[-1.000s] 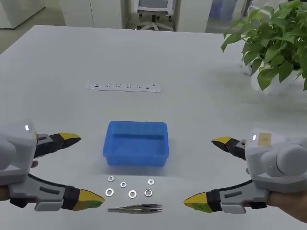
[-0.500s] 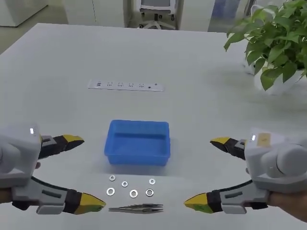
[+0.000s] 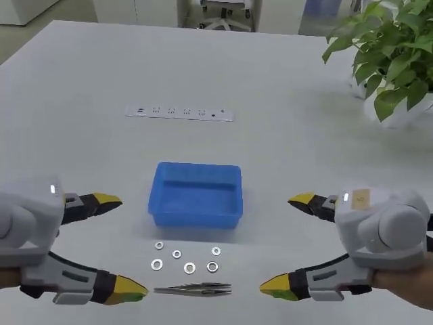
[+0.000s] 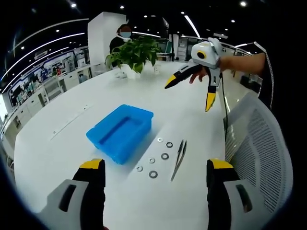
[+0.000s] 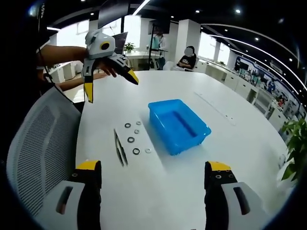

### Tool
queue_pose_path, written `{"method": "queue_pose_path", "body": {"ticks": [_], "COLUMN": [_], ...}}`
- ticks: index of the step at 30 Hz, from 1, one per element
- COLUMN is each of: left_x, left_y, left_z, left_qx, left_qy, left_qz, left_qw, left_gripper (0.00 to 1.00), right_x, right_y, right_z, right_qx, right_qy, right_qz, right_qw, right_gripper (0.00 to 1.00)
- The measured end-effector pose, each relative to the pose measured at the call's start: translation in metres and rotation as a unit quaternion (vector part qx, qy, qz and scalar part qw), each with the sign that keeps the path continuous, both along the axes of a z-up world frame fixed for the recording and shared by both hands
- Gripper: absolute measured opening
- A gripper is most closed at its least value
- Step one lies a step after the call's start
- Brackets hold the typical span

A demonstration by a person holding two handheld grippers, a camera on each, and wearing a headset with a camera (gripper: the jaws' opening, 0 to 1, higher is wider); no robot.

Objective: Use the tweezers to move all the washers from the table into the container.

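The left claw (image 3: 123, 246) and the right claw (image 3: 284, 244) hang wide open above the white tabletop (image 3: 304, 135), each holding nothing, one on either side of the blue container (image 3: 196, 218). Six washers (image 3: 189, 268) lie in a loose cluster on the tabletop just in front of the container, not touching it. The tweezers (image 3: 193, 290) lie flat just beside them, nearer the person. A power strip (image 3: 179, 113) lies beyond the container, and a potted plant (image 3: 389, 61) stands far right

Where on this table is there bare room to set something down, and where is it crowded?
Bare: between container and power strip; left of the container; right of it towards the plant. Crowded: the container's near side, where washers and tweezers lie.
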State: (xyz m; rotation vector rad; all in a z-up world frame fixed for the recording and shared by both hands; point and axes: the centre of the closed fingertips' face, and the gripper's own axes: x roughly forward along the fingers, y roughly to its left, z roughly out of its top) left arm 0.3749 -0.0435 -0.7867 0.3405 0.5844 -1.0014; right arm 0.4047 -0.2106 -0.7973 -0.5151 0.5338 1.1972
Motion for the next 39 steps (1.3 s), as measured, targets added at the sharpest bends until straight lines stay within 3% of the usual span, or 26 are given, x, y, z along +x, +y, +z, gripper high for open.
{"method": "queue_pose_path", "body": {"ticks": [10,19,23,33,39], "left_x": [-0.002,-0.002,-0.005,-0.018,-0.023], "left_y": [-0.006,-0.008,-0.009,-0.018,-0.022], "left_z": [-0.017,-0.03,-0.034,-0.05,-0.061], "left_qx": [0.015,0.035,0.039,0.061,0.087], "left_qy": [0.007,-0.006,-0.01,0.003,0.003], "left_qz": [-0.027,-0.051,-0.062,-0.101,-0.126], "left_qw": [0.9995,0.998,0.9972,0.993,0.9882], "left_gripper": [0.83,0.69,0.61,0.43,0.34], "right_x": [-0.001,-0.01,-0.014,-0.027,-0.036], "right_y": [0.011,0.026,0.033,0.047,0.051], "right_z": [-0.008,-0.025,-0.032,-0.046,-0.056], "right_qx": [-0.011,-0.03,-0.041,-0.056,-0.067], "right_qy": [-0.011,-0.004,-0.002,0.004,0.006], "right_qz": [0.032,0.078,0.101,0.152,0.175], "right_qw": [0.9994,0.9965,0.994,0.9868,0.9824], "right_gripper": [0.76,0.64,0.59,0.47,0.4]}}
